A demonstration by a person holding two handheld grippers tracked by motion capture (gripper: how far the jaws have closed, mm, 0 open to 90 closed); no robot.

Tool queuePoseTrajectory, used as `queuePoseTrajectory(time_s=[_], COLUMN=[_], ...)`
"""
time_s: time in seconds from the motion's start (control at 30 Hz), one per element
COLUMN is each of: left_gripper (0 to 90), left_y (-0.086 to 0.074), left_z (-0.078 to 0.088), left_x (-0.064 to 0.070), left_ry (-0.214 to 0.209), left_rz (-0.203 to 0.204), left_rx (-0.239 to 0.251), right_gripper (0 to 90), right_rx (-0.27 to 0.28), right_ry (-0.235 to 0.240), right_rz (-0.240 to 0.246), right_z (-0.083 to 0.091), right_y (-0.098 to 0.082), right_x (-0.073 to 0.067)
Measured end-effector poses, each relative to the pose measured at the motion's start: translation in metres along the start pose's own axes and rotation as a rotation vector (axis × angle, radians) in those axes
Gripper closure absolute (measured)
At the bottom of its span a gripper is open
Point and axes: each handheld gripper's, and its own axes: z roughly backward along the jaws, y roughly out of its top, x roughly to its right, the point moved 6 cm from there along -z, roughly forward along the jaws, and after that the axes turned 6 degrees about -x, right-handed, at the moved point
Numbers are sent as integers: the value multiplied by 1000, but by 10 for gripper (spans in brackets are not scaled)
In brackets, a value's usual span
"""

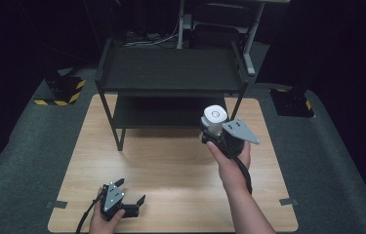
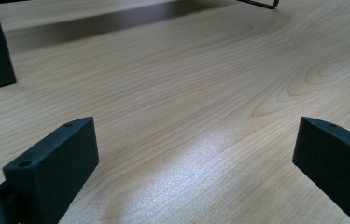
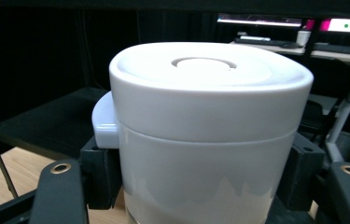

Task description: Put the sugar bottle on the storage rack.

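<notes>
The white canister is a smooth, glossy cylinder with a broad lid and a round raised disc at the lid's centre. It stands upright between the 2 jaws, clamped at its lower body, with the lid rising above them.

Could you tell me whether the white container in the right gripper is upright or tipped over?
Upright. The white container sits with its lid's flat top facing up, level, while the right gripper clamps its sides. The high view shows the round lid from above.
</notes>
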Motion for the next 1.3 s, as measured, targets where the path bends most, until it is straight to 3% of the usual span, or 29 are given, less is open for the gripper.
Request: queuePoseTrajectory(time_s=[0.1, 0.37, 0.73, 0.97, 1.3], left_gripper=[4, 4, 4, 4, 4], left_y=[0, 0, -1, -1, -1], left_z=[0, 0, 1, 0, 0], left_x=[0, 0, -1, -2, -2], left_ry=[-1, 1, -4, -8, -7], left_rz=[0, -2, 6, 12, 7], left_rx=[0, 2, 3, 5, 4], right_gripper=[316, 317, 316, 316, 314], right_rx=[-7, -51, -52, -34, 6], right_ry=[17, 10, -12, -28, -50], right_rz=[-1, -18, 14, -2, -27], right_z=[-16, -54, -96, -113, -118], right_y=[8, 23, 22, 16, 9], right_x=[-2, -5, -8, -13, -18])
